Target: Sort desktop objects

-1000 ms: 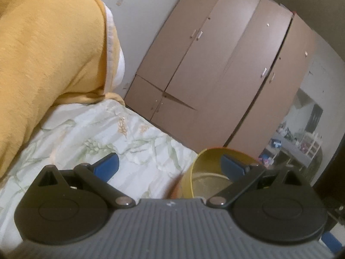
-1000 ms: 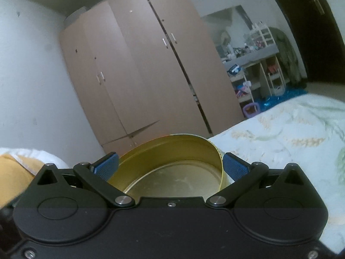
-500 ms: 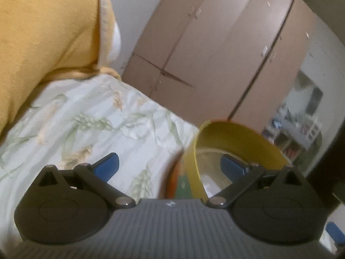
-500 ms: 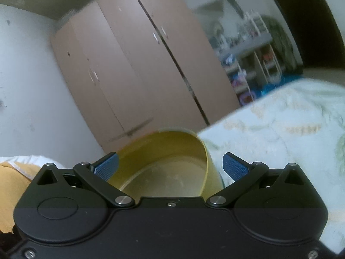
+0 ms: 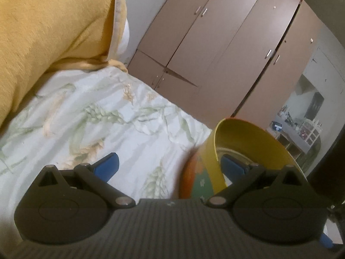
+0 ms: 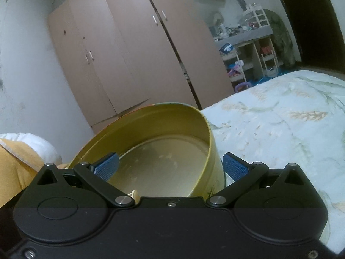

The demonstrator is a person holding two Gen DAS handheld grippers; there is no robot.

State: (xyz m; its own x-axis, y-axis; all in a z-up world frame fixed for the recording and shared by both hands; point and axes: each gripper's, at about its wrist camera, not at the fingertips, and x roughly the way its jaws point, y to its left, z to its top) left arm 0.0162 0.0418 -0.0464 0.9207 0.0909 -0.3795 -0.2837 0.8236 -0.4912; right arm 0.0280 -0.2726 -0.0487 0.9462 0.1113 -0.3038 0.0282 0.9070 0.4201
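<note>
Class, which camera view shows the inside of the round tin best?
The right wrist view: the tin faces the camera, showing its whole gold floor and inner wall. The left wrist view shows the tin from the side, mostly outer wall and rim.

Tin (image 5: 217,149) now astride both tongs' fingers.

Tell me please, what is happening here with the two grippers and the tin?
A person holds two grippers over a bed with a leaf-print sheet. Both are at a round yellow tin, which looks nearly empty. The right gripper is open, one finger inside the tin and one outside, straddling its wall. The left gripper is open too, with one finger inside the tin's rim. Neither has closed on the tin yet.
</note>
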